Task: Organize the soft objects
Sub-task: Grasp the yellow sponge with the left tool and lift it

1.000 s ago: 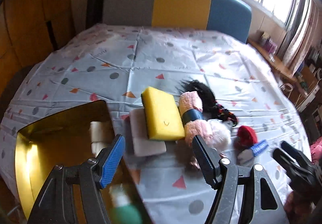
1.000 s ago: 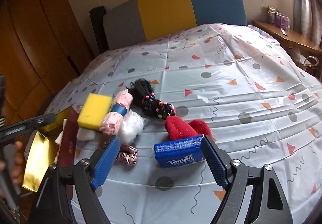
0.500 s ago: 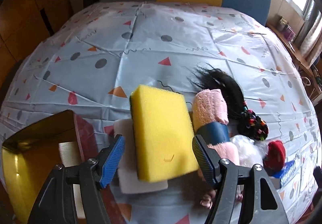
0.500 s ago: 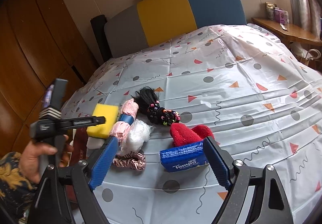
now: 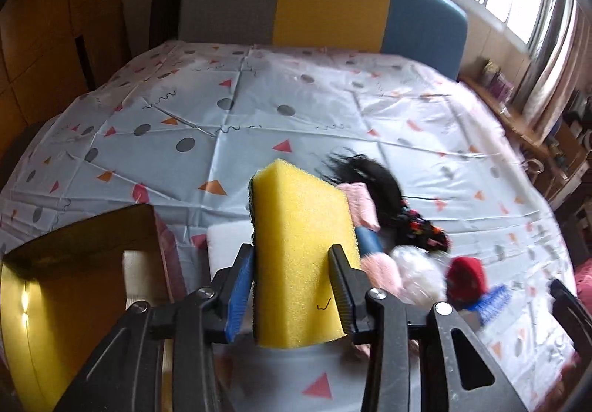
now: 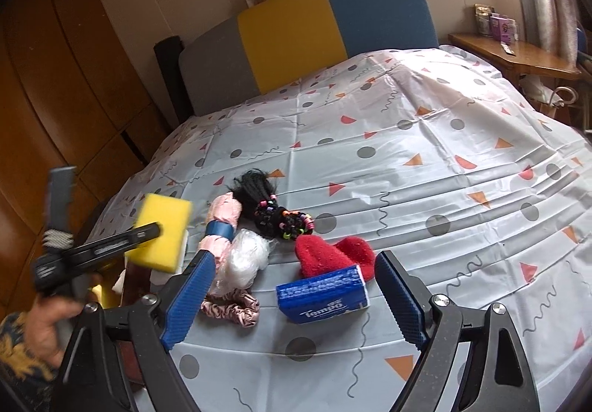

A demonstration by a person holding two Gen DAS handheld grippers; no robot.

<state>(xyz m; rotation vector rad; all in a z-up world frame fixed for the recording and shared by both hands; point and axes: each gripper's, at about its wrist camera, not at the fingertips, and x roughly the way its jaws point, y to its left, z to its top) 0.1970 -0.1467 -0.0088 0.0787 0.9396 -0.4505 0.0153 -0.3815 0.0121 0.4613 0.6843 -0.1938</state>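
A yellow sponge (image 5: 299,249) sits between the fingers of my left gripper (image 5: 290,254). The jaws are closing and both pads press its sides. In the right wrist view the sponge (image 6: 162,230) hangs tilted above the bed, off a white pad (image 5: 225,245). My right gripper (image 6: 296,260) stands open just above a blue Tempo tissue pack (image 6: 322,295), touching nothing. Around it lie a red plush piece (image 6: 329,253), a pink scrunchie (image 6: 231,310), a white fluffy bundle (image 6: 244,253), a pink rolled towel (image 6: 218,223) and a black hair bundle (image 6: 273,204).
A gold-lined box (image 5: 55,301) stands open at the bed's left edge, with something white inside. The patterned bedsheet (image 6: 425,160) stretches back to a grey, yellow and blue headboard (image 6: 296,42). A wooden wardrobe (image 6: 55,79) is on the left and a wooden side table (image 6: 518,53) on the right.
My left gripper went forward over the yellow sponge, closed on it and raised it off the white pad. The right gripper has stayed over the tissue pack.
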